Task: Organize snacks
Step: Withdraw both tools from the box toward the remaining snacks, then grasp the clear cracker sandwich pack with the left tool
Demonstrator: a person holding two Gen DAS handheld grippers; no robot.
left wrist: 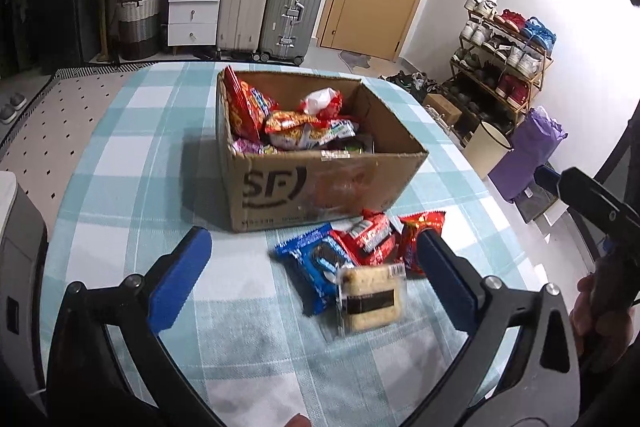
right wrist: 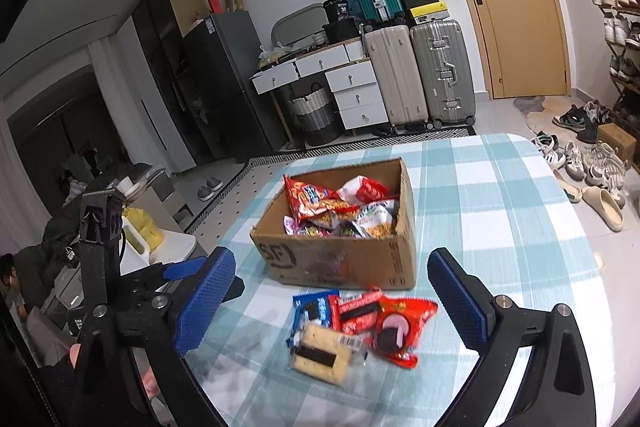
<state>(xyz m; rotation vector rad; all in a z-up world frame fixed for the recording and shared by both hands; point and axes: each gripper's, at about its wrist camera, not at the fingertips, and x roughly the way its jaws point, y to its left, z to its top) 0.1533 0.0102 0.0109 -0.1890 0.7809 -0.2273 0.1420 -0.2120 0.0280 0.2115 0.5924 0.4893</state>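
Your right gripper (right wrist: pixel 332 299), black-framed with blue ribbed pads, stands wide apart with nothing between its fingers. Just ahead of it on the teal-and-white checked tablecloth (right wrist: pixel 500 211) lie four snack packets: a clear-wrapped pale cracker sandwich (right wrist: pixel 324 353) nearest you, a blue cookie packet (right wrist: pixel 314 311) behind it, a small red wafer packet (right wrist: pixel 358 311), and a red cookie packet (right wrist: pixel 400 331) toward your right finger. Farther ahead sits an open brown cardboard box (right wrist: pixel 348 263) holding what look like mixed snack bags. Your other gripper (right wrist: pixel 200 271) shows at the left.

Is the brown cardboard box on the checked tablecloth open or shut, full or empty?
Open and partly filled: the brown cardboard box shows no closed top flaps, and snack packets lie heaped inside, below its rim.
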